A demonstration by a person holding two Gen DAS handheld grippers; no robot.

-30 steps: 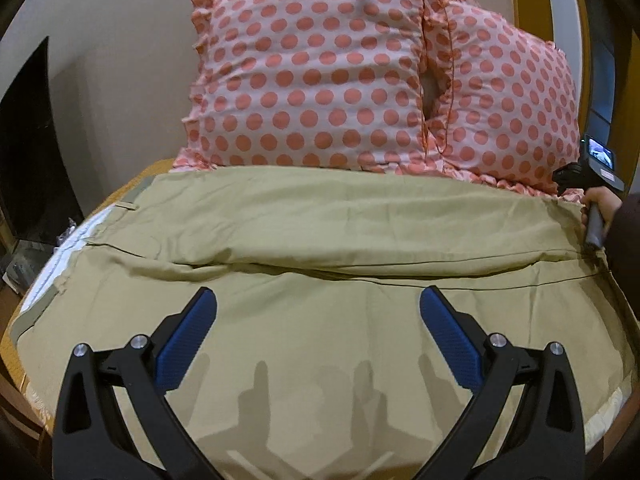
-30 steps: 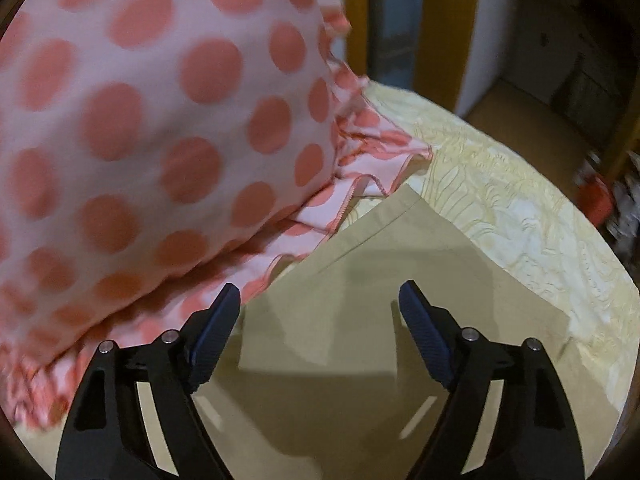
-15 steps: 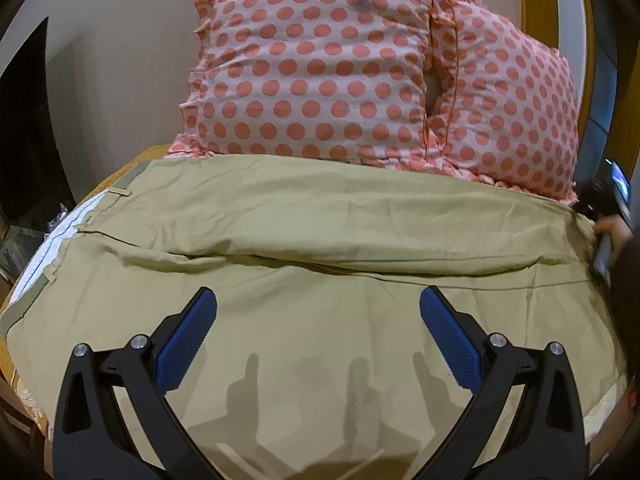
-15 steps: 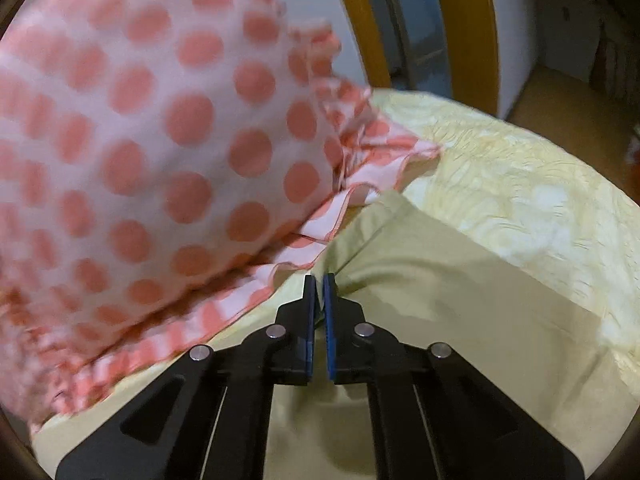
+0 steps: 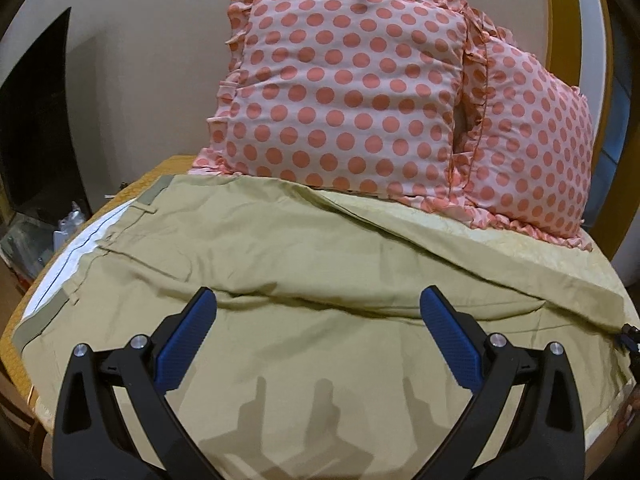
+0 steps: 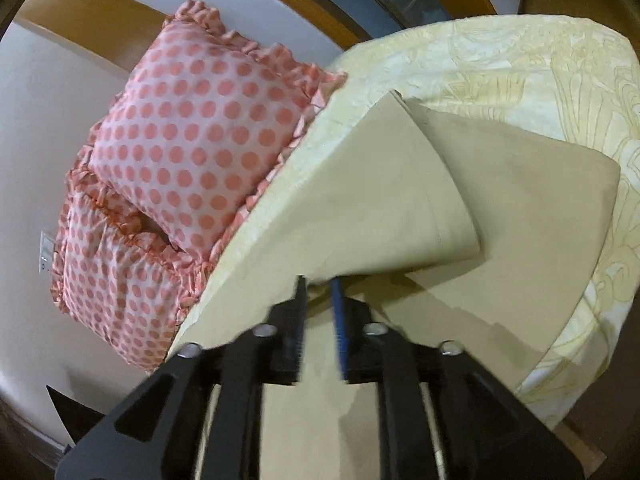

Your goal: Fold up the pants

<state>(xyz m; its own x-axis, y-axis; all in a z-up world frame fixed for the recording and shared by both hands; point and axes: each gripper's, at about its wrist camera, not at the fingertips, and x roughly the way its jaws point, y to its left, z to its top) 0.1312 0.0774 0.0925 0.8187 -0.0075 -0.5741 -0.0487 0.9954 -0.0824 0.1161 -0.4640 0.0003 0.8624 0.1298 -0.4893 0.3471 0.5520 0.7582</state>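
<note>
Khaki pants (image 5: 320, 272) lie spread across the bed, waistband at the left (image 5: 60, 280), legs running right. My left gripper (image 5: 316, 332) is open and empty, hovering over the near leg. My right gripper (image 6: 320, 300) is shut on the hem end of the far leg (image 6: 380, 200) and holds it lifted and folded over the near leg (image 6: 520, 208). In the left wrist view the far leg's edge (image 5: 480, 264) slants away from the pillows, and the right gripper's tip (image 5: 630, 336) shows at the right edge.
Two pink polka-dot pillows (image 5: 360, 92) (image 5: 532, 152) lean against the wall at the head of the bed. A pale yellow patterned bedsheet (image 6: 500, 64) covers the bed. A dark opening and clutter (image 5: 36, 216) are off the bed's left side.
My right gripper closed on the far leg's hem by the pillows, then lifted and pulled it toward the near side, baring the sheet below the pillows. My left gripper stayed open.
</note>
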